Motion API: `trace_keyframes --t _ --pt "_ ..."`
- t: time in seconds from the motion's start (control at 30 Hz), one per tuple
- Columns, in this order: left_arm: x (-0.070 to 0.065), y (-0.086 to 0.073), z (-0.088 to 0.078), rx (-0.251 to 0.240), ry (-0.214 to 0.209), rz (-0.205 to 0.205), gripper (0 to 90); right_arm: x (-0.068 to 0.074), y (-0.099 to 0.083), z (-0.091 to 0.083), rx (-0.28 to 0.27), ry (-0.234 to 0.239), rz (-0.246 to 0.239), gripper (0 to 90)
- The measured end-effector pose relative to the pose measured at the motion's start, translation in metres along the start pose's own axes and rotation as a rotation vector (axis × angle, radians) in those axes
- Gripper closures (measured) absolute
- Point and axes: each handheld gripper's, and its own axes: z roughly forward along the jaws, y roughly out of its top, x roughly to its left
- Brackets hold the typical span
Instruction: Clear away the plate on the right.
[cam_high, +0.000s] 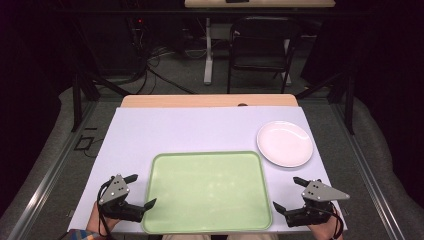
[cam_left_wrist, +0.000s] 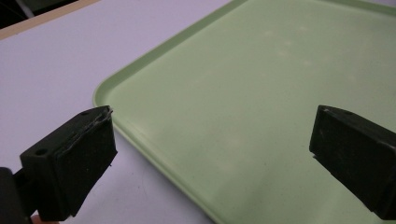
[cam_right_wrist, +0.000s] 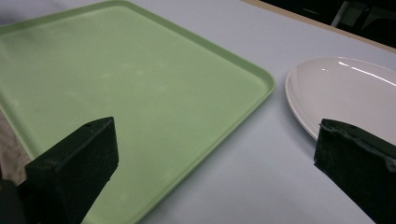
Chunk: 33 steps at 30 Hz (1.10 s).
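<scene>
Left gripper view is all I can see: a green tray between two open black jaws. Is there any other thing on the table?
Observer: Yes, a white plate lies beyond the far right corner of the green tray.
Operator: Is something on the plate?
Observer: No, it is bare, and it sits apart from the tray.
Operator: Where is the other gripper?
Observer: The right gripper is at the tray's near right corner, jaws open, holding nothing.
Operator: And mine, from above?
Observer: The left gripper is at the near left corner, one jaw over the tray's rim.
</scene>
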Motion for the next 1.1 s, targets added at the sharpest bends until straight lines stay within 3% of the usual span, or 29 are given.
trace_keyframes --t 0.2,0.53,0.7,1.1 --pt "0.000 -0.001 0.003 0.040 0.020 0.005 0.4 0.000 0.001 0.002 0.029 -0.007 0.015 0.0" --pt "0.001 0.000 0.004 0.037 0.022 0.003 0.7 -0.004 0.002 0.002 0.061 -0.040 0.044 0.0" --pt "0.001 0.001 0.007 0.062 0.017 0.009 0.7 -0.008 0.004 0.001 0.061 -0.064 0.056 0.0" --pt "0.001 0.002 0.008 0.056 0.019 0.002 0.8 -0.020 0.009 0.005 0.062 -0.099 0.102 0.0"
